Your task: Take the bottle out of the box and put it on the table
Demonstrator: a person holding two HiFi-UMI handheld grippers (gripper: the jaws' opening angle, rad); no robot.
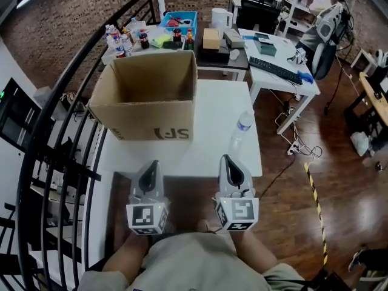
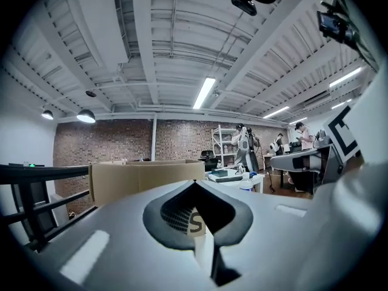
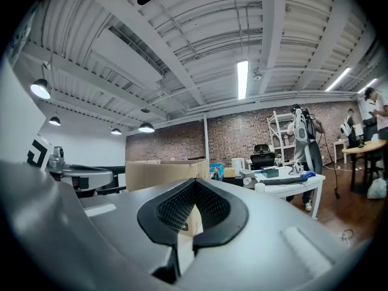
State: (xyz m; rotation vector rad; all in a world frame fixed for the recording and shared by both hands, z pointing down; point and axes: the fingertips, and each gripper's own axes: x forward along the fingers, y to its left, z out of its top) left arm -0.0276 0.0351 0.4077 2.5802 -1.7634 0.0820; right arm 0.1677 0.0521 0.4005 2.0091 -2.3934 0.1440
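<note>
An open cardboard box (image 1: 148,99) sits at the back left of the white table (image 1: 212,114). A clear plastic bottle (image 1: 241,132) stands upright on the table to the right of the box, apart from it. My left gripper (image 1: 150,165) and right gripper (image 1: 227,159) hover side by side over the table's near edge, both pointing level at the box, both shut with nothing in them. The left gripper view shows its closed tips (image 2: 194,182), the box (image 2: 145,180) beyond and the bottle's top (image 2: 245,184). In the right gripper view, the tips (image 3: 195,180) meet in front of the box (image 3: 163,170).
A black metal railing (image 1: 54,156) runs along the table's left side. Behind the box a second table (image 1: 163,38) carries several bottles, a blue bin and small boxes. A white desk with a keyboard (image 1: 276,68) stands at the right, with cables (image 1: 297,144) on the wooden floor.
</note>
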